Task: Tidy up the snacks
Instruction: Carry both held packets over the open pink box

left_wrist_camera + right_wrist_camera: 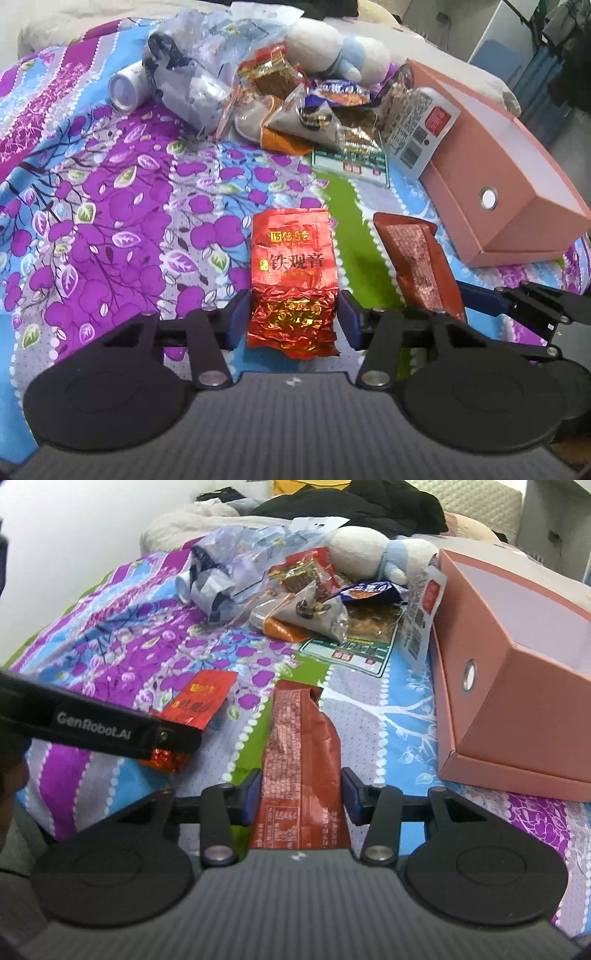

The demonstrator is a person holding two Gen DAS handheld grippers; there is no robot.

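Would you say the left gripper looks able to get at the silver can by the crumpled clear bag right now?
Probably not directly: the left gripper has the red tea packet between its jaws. The silver can lies exposed on open bedspread.

Open bedsheet (110, 229) leftward; pink box (509, 192) and snack pile (295, 110) ahead.

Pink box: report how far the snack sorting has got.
Done: nothing visible inside the pink box. In hand: left claw around the red tea packet, right claw around the brown packet. Left: the snack pile behind.
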